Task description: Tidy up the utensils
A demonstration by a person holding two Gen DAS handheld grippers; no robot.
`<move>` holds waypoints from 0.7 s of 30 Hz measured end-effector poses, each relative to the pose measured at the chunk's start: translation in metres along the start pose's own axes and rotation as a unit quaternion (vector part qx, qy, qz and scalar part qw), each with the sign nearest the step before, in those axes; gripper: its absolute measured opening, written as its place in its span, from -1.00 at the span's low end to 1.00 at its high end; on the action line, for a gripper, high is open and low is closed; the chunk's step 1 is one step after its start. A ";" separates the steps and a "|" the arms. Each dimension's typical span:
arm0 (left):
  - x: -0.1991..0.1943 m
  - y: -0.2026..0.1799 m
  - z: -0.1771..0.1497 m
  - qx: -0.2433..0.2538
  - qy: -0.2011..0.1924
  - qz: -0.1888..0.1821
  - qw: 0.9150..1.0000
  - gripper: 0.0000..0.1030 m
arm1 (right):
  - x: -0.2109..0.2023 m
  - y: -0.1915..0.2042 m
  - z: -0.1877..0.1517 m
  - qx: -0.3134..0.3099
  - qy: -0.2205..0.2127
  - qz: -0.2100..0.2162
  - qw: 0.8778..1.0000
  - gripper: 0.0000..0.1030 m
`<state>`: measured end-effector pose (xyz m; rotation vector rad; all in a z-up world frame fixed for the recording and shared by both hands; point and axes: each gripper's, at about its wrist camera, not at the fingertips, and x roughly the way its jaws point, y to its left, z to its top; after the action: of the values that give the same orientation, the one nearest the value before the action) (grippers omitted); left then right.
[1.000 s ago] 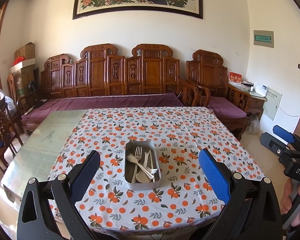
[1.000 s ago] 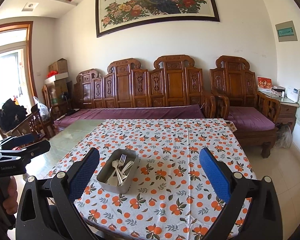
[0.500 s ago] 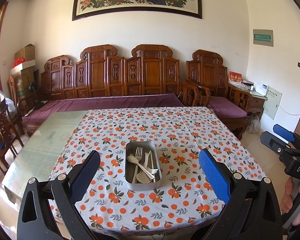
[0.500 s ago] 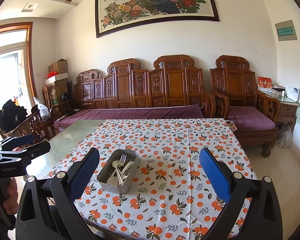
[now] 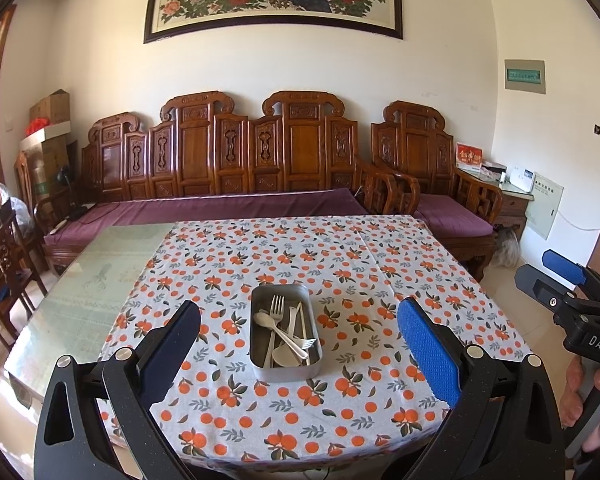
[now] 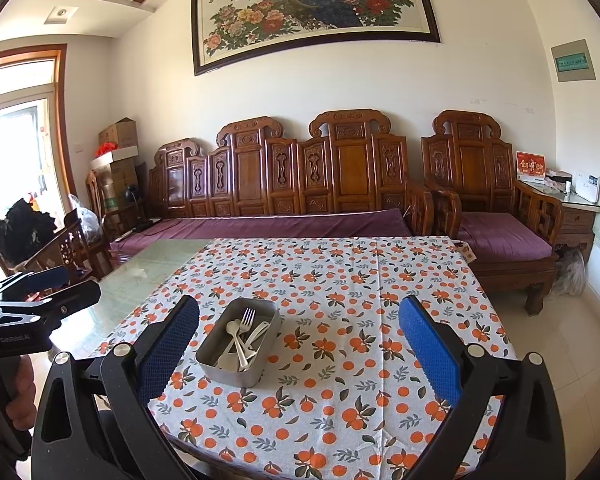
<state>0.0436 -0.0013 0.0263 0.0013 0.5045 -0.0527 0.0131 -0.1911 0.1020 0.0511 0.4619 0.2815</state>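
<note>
A rectangular metal tin (image 5: pixel 260 367) stands on the orange-patterned tablecloth (image 5: pixel 356 264) near the table's front. In it lie a metal fork (image 5: pixel 275 312), a white spoon (image 5: pixel 265 319), a white fork and other white utensils, crossed over each other. My left gripper (image 5: pixel 298 350) is open and empty, held above the table's front edge with the tin between its fingers in view. My right gripper (image 6: pixel 298 350) is open and empty, to the right of the tin (image 6: pixel 236 368). The right gripper also shows at the right edge of the left wrist view (image 5: pixel 572 292).
The cloth covers the right part of a glass-topped table (image 5: pixel 88 280); its left part is bare. A carved wooden sofa (image 5: pixel 228 172) with purple cushions stands behind, an armchair (image 5: pixel 440 184) to its right. Wooden chairs (image 5: pixel 4 256) stand left of the table.
Both views have shifted only slightly; the left gripper has edged a little back from the table. The tin and utensils have not moved.
</note>
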 end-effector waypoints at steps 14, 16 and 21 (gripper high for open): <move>-0.001 0.002 0.001 0.000 -0.001 0.002 1.000 0.85 | -0.001 0.002 -0.001 0.000 0.000 0.000 1.000 0.95; -0.001 0.002 0.000 0.000 0.000 0.002 1.000 0.85 | 0.000 0.001 -0.001 0.000 0.000 0.000 1.000 0.95; -0.001 0.003 0.001 0.000 0.000 0.004 1.000 0.85 | 0.000 0.001 -0.001 0.000 0.000 0.000 1.000 0.95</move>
<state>0.0434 0.0015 0.0274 0.0030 0.5035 -0.0457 0.0122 -0.1900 0.1018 0.0510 0.4622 0.2826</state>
